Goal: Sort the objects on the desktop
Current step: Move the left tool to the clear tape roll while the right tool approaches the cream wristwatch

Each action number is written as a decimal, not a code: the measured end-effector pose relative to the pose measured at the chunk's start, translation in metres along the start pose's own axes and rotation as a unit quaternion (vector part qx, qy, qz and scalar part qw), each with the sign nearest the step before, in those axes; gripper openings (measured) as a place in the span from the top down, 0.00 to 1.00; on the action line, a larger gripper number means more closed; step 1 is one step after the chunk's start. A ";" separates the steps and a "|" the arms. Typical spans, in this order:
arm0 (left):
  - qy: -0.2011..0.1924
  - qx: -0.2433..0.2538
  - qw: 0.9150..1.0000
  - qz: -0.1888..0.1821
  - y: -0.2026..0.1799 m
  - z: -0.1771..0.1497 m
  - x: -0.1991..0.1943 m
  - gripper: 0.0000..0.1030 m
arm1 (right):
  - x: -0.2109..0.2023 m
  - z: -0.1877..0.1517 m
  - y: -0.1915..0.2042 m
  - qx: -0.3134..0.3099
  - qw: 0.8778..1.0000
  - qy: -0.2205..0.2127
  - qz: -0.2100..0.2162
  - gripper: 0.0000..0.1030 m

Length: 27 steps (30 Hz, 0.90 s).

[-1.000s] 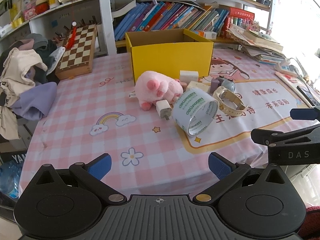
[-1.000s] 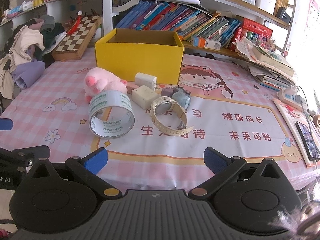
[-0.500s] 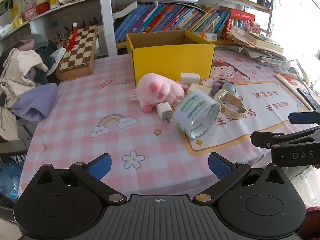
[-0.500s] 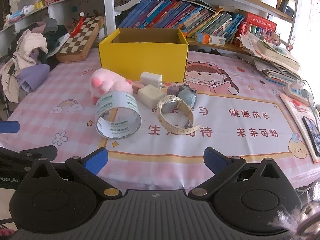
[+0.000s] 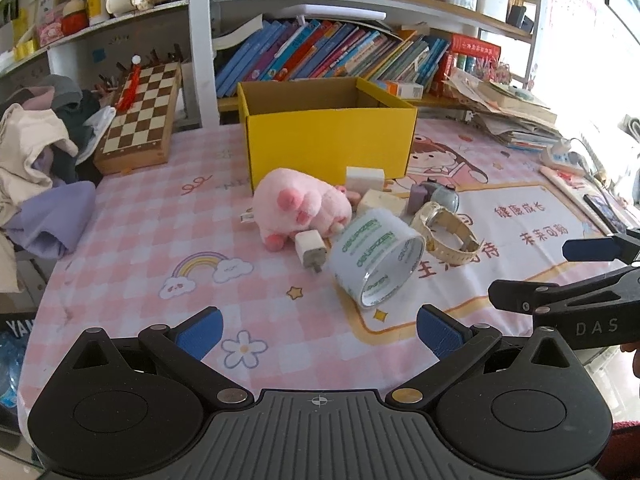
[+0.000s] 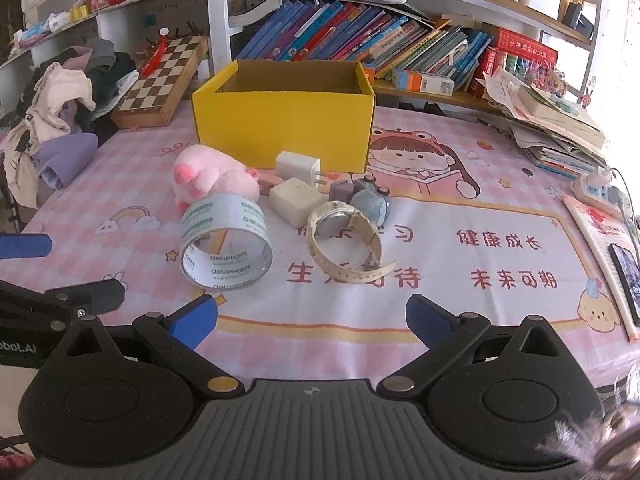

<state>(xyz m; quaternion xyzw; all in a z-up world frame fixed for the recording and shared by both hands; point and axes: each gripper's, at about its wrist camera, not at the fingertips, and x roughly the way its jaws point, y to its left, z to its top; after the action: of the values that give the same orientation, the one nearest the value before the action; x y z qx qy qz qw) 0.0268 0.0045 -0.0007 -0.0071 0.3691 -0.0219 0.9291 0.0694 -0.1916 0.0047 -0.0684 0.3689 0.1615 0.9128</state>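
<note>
An open yellow box point(image 5: 328, 140) point(image 6: 282, 120) stands at the back of the pink table. In front of it lie a pink plush toy point(image 5: 300, 204) point(image 6: 208, 180), a roll of clear tape point(image 5: 376, 256) point(image 6: 224, 248) on its edge, a cream wristwatch point(image 5: 444, 232) point(image 6: 344, 240), white chargers point(image 5: 310, 248) point(image 6: 298, 166) and a small grey-blue clock point(image 6: 370, 200). My left gripper point(image 5: 318, 328) hovers open near the table's front, short of the tape. My right gripper point(image 6: 312, 318) is open too, in front of the watch and tape. Both hold nothing.
A chessboard point(image 5: 140, 116) and a heap of clothes point(image 5: 36, 152) sit at the back left. Books fill the shelf point(image 6: 360, 40) behind the box. Stacked papers point(image 6: 560, 128), a power strip point(image 6: 596, 188) and a phone point(image 6: 626, 276) line the right edge.
Both grippers have drifted slightly forward and up, so the objects sit a bit closer and lower in view. Nothing on the table has moved; both stay open.
</note>
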 end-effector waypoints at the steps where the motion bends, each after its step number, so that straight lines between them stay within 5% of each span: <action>1: 0.001 0.002 1.000 0.000 -0.001 0.001 0.002 0.00 | 0.002 0.001 -0.001 0.000 1.000 0.002 0.000 0.00; 27: 0.013 -0.031 0.999 -0.011 -0.004 0.017 0.040 0.00 | 0.047 0.030 -0.029 -0.002 0.999 0.030 0.021 0.05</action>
<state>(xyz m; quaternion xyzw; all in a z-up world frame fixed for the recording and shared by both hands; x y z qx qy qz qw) 0.0675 -0.0011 -0.0150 -0.0402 0.3818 -0.0209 0.9231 0.1303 -0.1999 -0.0064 -0.0673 0.3969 0.1797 0.8976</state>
